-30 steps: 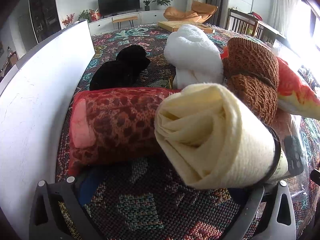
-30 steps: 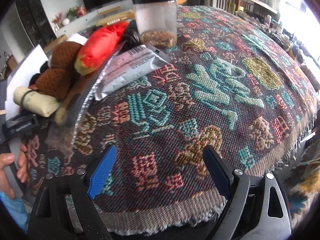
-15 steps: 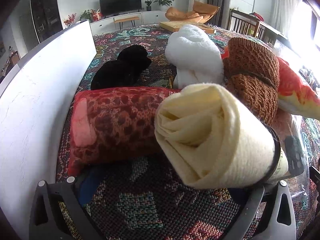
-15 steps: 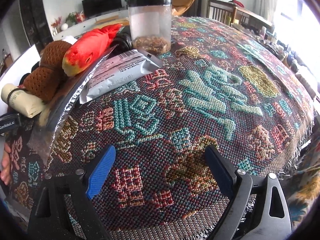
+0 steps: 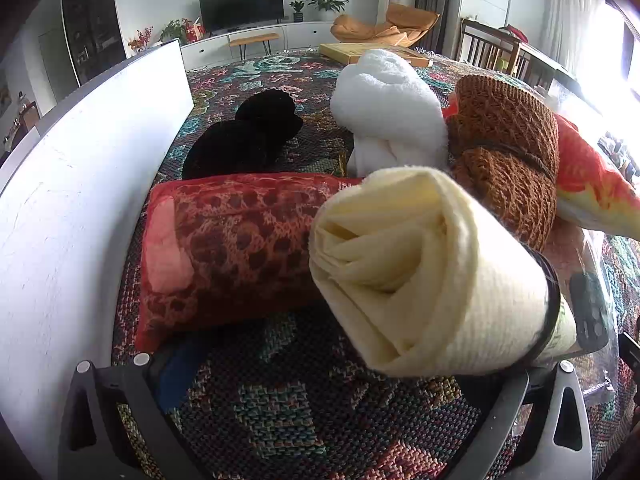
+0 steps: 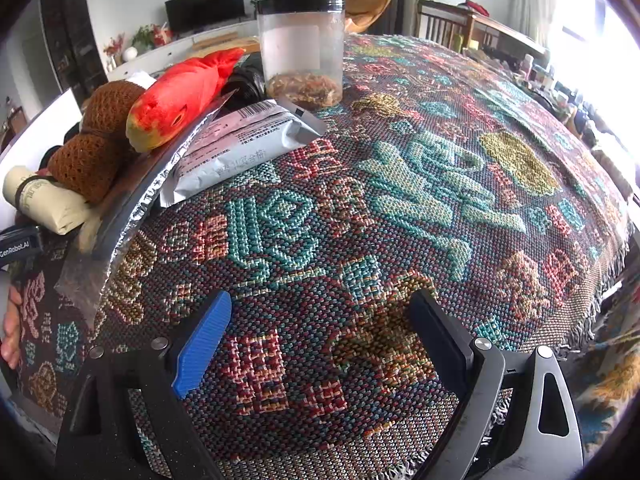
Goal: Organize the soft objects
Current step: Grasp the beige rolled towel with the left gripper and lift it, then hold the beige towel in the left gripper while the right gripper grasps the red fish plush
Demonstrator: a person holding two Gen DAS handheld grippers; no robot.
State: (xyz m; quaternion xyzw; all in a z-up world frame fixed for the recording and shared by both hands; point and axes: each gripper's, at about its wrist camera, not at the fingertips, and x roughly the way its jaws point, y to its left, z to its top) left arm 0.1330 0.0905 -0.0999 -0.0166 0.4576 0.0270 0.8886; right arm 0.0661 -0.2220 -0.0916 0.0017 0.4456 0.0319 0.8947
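A cream rolled towel [image 5: 420, 280] with a black band lies right in front of my left gripper [image 5: 328, 392], which stands open with its right finger close under the roll. A red lace-patterned roll [image 5: 232, 240] lies to its left. Behind them sit a black soft piece [image 5: 248, 136], a white towel [image 5: 388, 108], a brown knitted bundle [image 5: 508, 148] and a red and yellow plush fish [image 5: 592, 188]. In the right wrist view the fish [image 6: 180, 96], the brown bundle [image 6: 96, 148] and the cream roll [image 6: 44, 200] are far left. My right gripper [image 6: 320, 332] is open over bare cloth.
A white board [image 5: 80, 184] stands along the left side of the pile. A clear jar [image 6: 302, 48] with a black lid, a silver packet [image 6: 240, 148] and a foil-edged bag [image 6: 132, 208] lie beside the soft things. A hand [image 6: 10, 332] shows at the table's left edge. The patterned tablecloth [image 6: 440, 184] covers everything.
My right gripper has swung and moved forward over the cloth, so the jar and packet now sit nearer the middle of its view. The left gripper has barely moved.
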